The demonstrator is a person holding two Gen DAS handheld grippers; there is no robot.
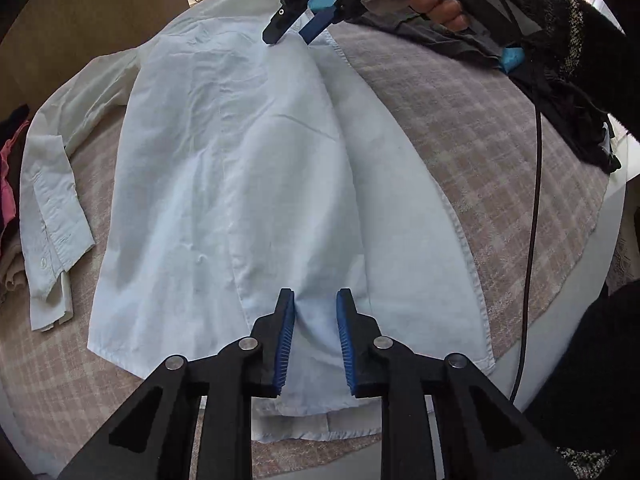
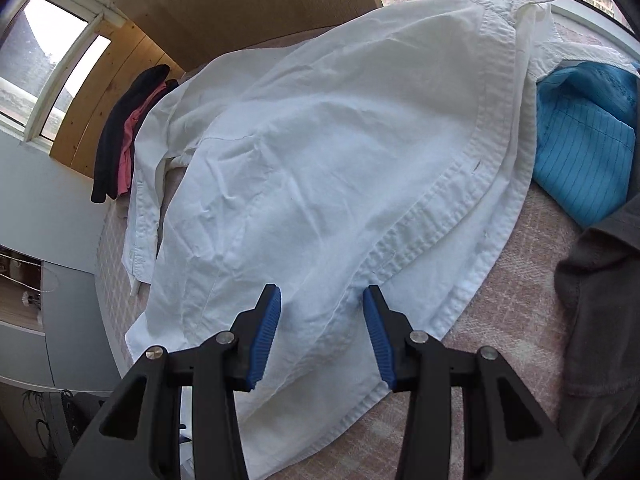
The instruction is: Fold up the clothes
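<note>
On the checked pink cover [image 1: 460, 128] the white shirt [image 1: 240, 152] lies spread flat, one side panel already turned in over the body, which suggests a lengthwise fold is under way. Its long axis runs from the hem nearest the left gripper [image 1: 315, 336] away toward the collar, bunched at the far end by the window. One sleeve [image 1: 52, 208] trails off alongside. The left gripper's jaws stand apart astride a ridge of hem cloth; whether they pinch it is hard to say. The right gripper [image 2: 322, 336] hangs open over the button placket [image 2: 452, 184].
</note>
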